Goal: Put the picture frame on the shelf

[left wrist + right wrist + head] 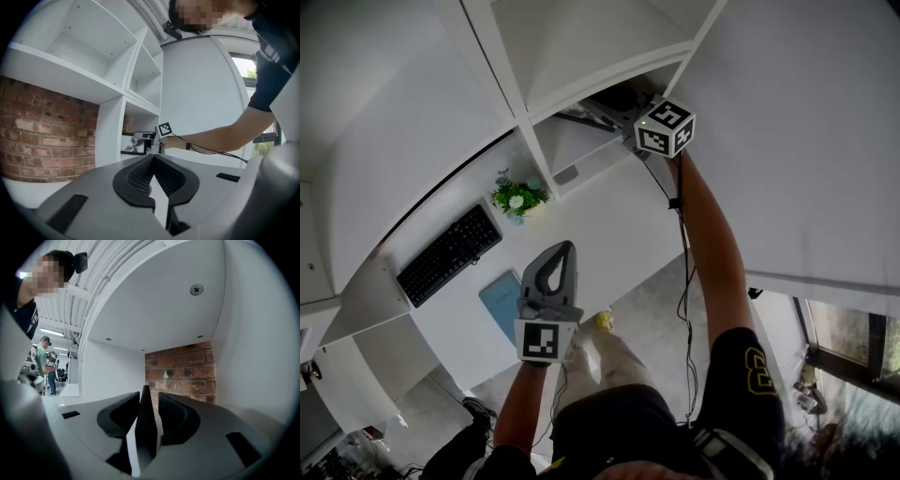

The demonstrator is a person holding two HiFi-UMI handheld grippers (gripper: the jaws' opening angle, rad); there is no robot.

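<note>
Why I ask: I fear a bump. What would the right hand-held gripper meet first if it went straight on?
Probably the brick wall behind the shelf compartment; the picture frame in the right hand-held gripper would touch first. Depth unclear.

My right arm (708, 234) stretches forward, nearly straight. The right gripper (149, 393) at its end has its jaws clamped on the thin dark edge of the picture frame (144, 432). My left forearm (523, 405) is low and close to my body. The left gripper (562, 249) points forward, jaw tips pressed together with nothing between them.
</note>
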